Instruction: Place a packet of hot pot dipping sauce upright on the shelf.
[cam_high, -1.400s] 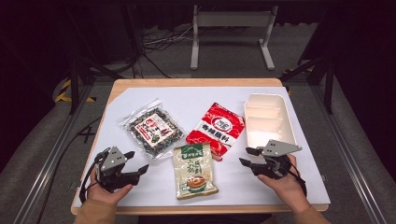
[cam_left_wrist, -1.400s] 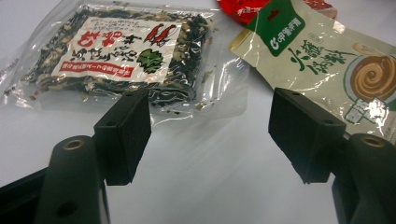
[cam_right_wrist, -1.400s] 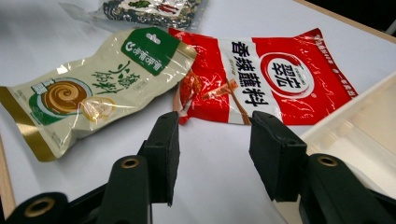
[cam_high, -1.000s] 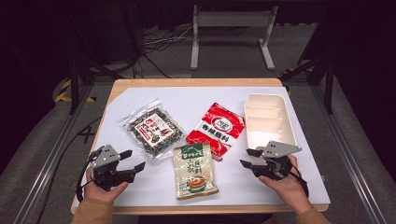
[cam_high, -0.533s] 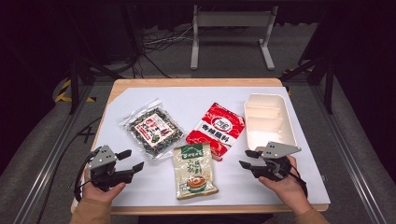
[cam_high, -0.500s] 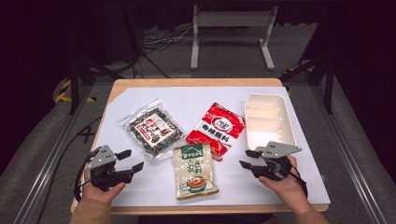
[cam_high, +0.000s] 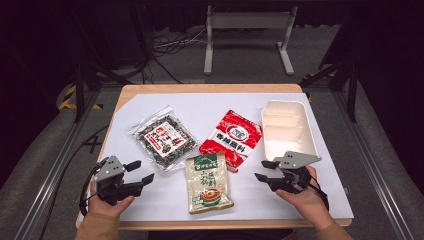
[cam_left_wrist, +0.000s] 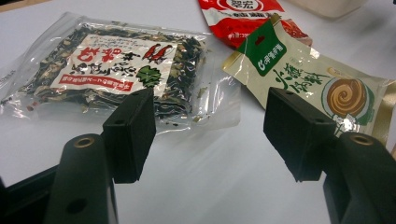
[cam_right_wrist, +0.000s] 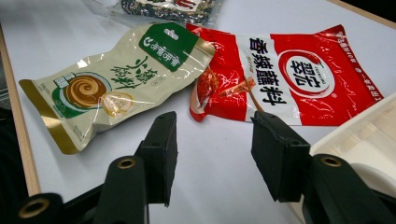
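Nothing much shifts between the earlier looks and now: both hands hold their spots at the near edge, and the right claw (cam_high: 264, 170) has just been opening a touch, nothing between its jaws. Left claw (cam_high: 141, 171) sits spread wide too, empty, aimed at the packets. Nearest both claws lies the beige packet (cam_high: 207, 182), flat on the white surface (cam_high: 310, 200), green label at its top, a brown swirl printed lower down, its top corner overlapping the red packet (cam_high: 233, 138). Count them: three packets, one tray, two claws. Clear packet (cam_high: 162, 141) of dark dried bits lies left of the others. White tray (cam_high: 288, 131), divided inside, sits just beyond the right claw. Bare surface separates each claw from the beige packet.
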